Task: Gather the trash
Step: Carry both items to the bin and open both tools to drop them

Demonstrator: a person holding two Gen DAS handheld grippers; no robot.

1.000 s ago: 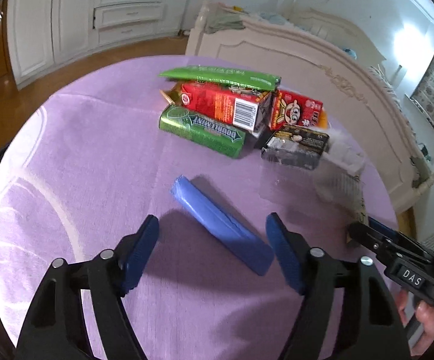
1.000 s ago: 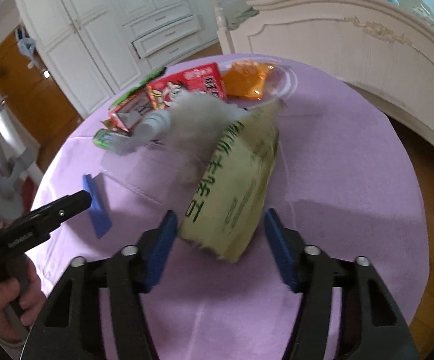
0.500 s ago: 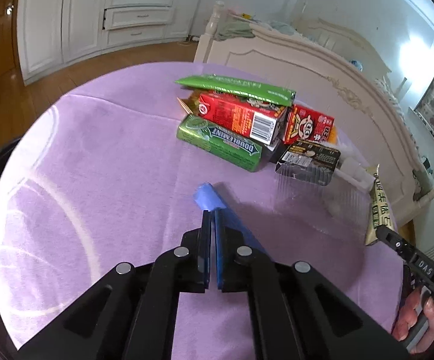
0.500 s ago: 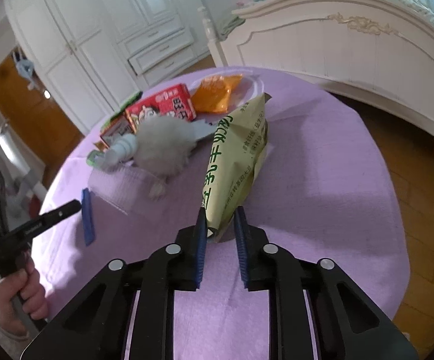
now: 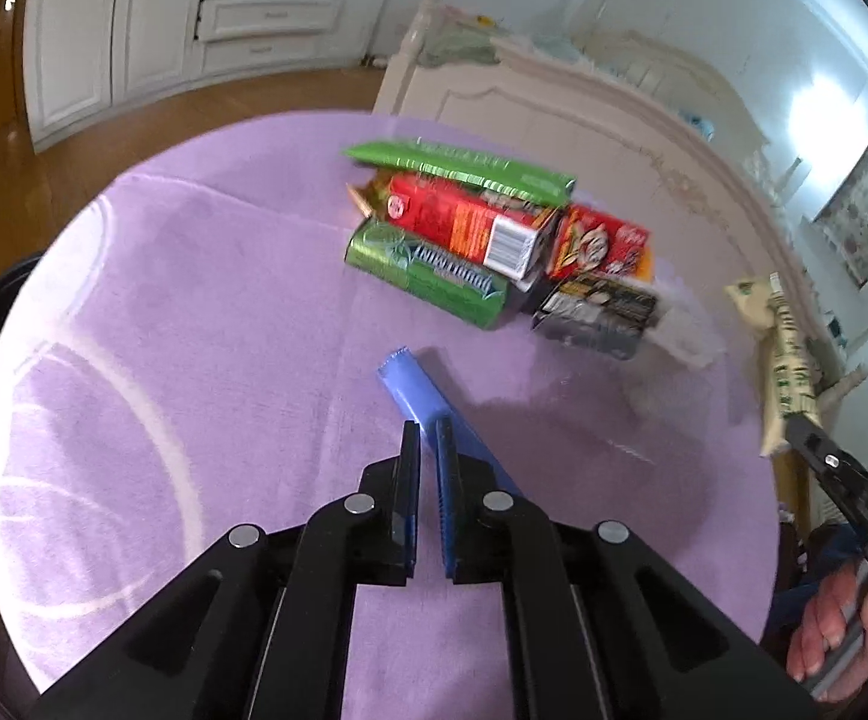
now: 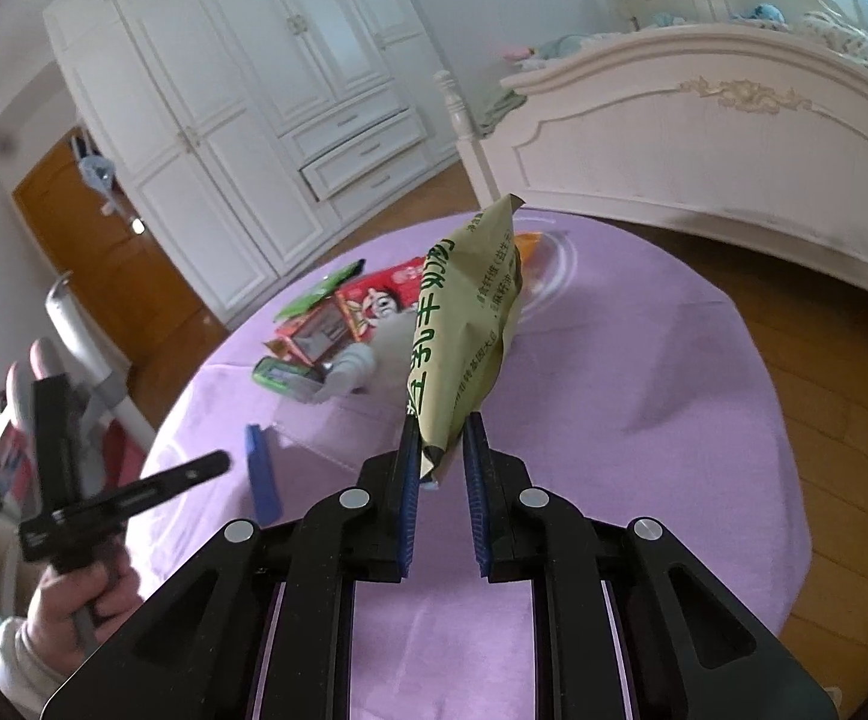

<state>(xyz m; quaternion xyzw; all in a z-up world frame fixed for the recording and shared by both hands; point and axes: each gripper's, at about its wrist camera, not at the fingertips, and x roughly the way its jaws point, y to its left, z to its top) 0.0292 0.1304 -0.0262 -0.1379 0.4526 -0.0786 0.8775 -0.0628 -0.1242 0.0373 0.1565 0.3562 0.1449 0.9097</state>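
Observation:
A blue wrapper (image 5: 410, 384) lies on the purple tablecloth (image 5: 164, 360) with its near end between the jaws of my left gripper (image 5: 428, 426). Those jaws pinch it and are opening slightly. In the right wrist view the blue wrapper (image 6: 263, 474) stands on edge by the left gripper (image 6: 218, 462). My right gripper (image 6: 441, 420) is shut on the bottom corner of a tan pouch with green print (image 6: 464, 324), held upright above the table. The left wrist view shows the pouch (image 5: 785, 360) at the far right, over the right gripper (image 5: 794, 420).
A heap of trash sits at the table's far side: a green foil wrapper (image 5: 458, 168), a red carton (image 5: 464, 222), a green gum pack (image 5: 428, 276), a red snack box (image 5: 602, 240), a dark packet (image 5: 602, 306). A white bed footboard (image 6: 704, 138) stands behind.
Both grippers went from open to shut: the left around the blue wrapper, the right on the tan pouch. The right one has since lifted the pouch upright off the table.

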